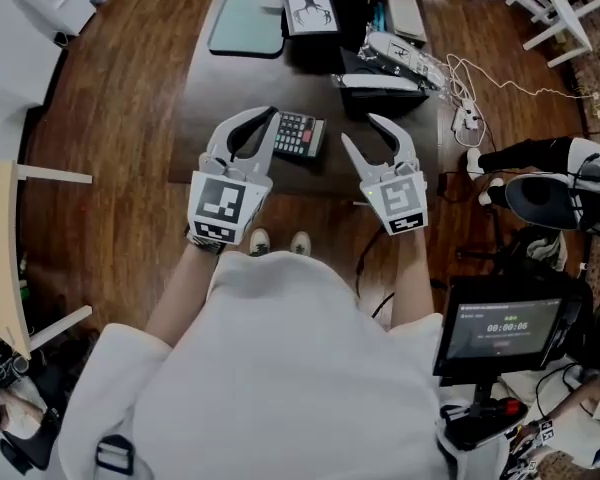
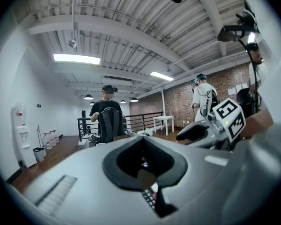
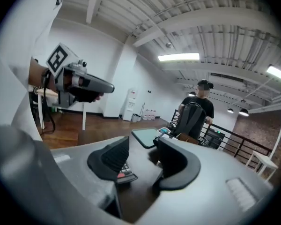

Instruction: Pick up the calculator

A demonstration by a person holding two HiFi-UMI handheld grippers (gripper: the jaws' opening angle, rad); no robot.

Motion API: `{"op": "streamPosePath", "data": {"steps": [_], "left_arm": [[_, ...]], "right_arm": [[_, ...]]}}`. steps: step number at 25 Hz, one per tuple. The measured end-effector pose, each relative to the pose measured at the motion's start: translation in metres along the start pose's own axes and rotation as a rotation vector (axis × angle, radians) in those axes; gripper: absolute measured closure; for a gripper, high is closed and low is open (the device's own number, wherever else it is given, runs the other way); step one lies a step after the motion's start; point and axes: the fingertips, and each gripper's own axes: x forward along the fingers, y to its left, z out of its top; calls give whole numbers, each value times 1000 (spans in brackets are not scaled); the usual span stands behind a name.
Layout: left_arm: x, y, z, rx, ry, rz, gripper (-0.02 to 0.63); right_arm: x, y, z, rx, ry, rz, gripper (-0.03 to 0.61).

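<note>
we are at the approach: right gripper [image 1: 360,130] wide and empty beside the calculator [image 1: 302,136], left gripper [image 1: 266,118] closed on nothing; next we straddle it and close.

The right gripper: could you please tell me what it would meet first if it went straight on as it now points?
Probably the bare table, just right of the calculator: the right gripper tilts slightly down. Depth is unclear.

Black rectangular plastic calculator [image 1: 300,135] is showing pale keys and one red key beside the white, black-padded left gripper [image 1: 270,118]. Both it and the matching right gripper [image 1: 359,129] are wearing black-and-white square-marker cubes. Beyond them, a teal mat [image 1: 247,20] is lying on the dark brown table [image 1: 220,108].
</note>
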Motion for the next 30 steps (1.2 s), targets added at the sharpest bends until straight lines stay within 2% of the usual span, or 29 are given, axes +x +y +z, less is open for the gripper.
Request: {"op": "streamPosePath", "data": {"steps": [3, 5, 9, 13, 20, 26, 28, 30], "left_arm": [[-6, -3, -9, -7, 25, 3, 607], [-9, -4, -13, -8, 38, 6, 607], [-10, -6, -23, -13, 54, 12, 607], [-15, -12, -28, -28, 76, 15, 607], [-7, -22, -43, -30, 125, -6, 607], [-7, -25, -50, -69, 152, -15, 607], [-6, -26, -57, -78, 167, -22, 607], [-6, -27, -66, -97, 186, -25, 607]], "right_arm": [[13, 11, -29, -101, 88, 2, 391], [20, 19, -40, -73, 102, 23, 391], [39, 32, -66, 113, 123, 88, 391], [56, 45, -104, 355, 183, 156, 391], [88, 59, -162, 659, 302, 181, 391], [97, 67, -203, 930, 365, 180, 391], [101, 69, -209, 985, 370, 211, 391], [106, 76, -209, 1000, 377, 272, 391]]}}
